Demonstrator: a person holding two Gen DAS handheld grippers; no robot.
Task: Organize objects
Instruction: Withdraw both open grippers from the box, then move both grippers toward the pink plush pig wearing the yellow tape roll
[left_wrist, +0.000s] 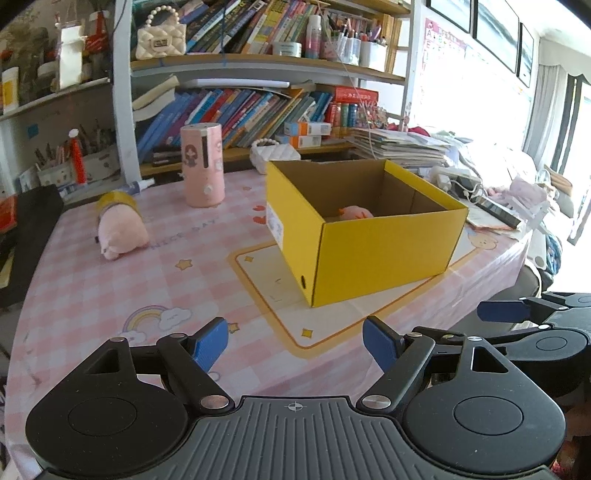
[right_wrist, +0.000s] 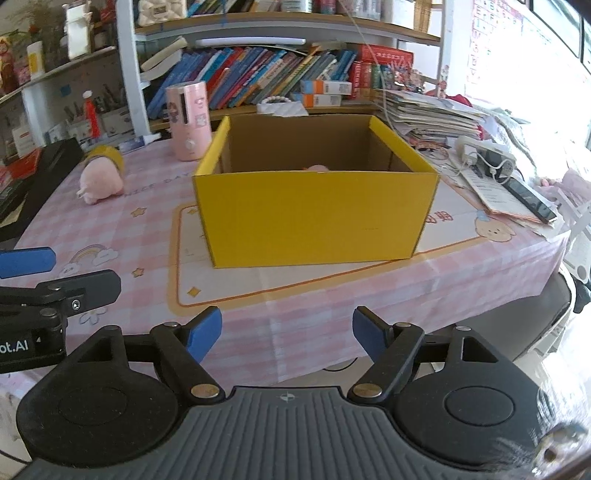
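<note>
Ribbed black left gripper (left_wrist: 295, 343), matte yellow cardboard box (left_wrist: 369, 251)

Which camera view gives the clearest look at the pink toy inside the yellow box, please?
The left wrist view: it looks down over the box's corner, showing the pink toy on the floor inside. In the right wrist view the front wall hides nearly everything except a pink sliver.

left gripper (left_wrist: 295, 345) | black linkage arms – blue pads, silver rivets | right gripper (right_wrist: 287, 334) – same, ribbed grey base
</note>
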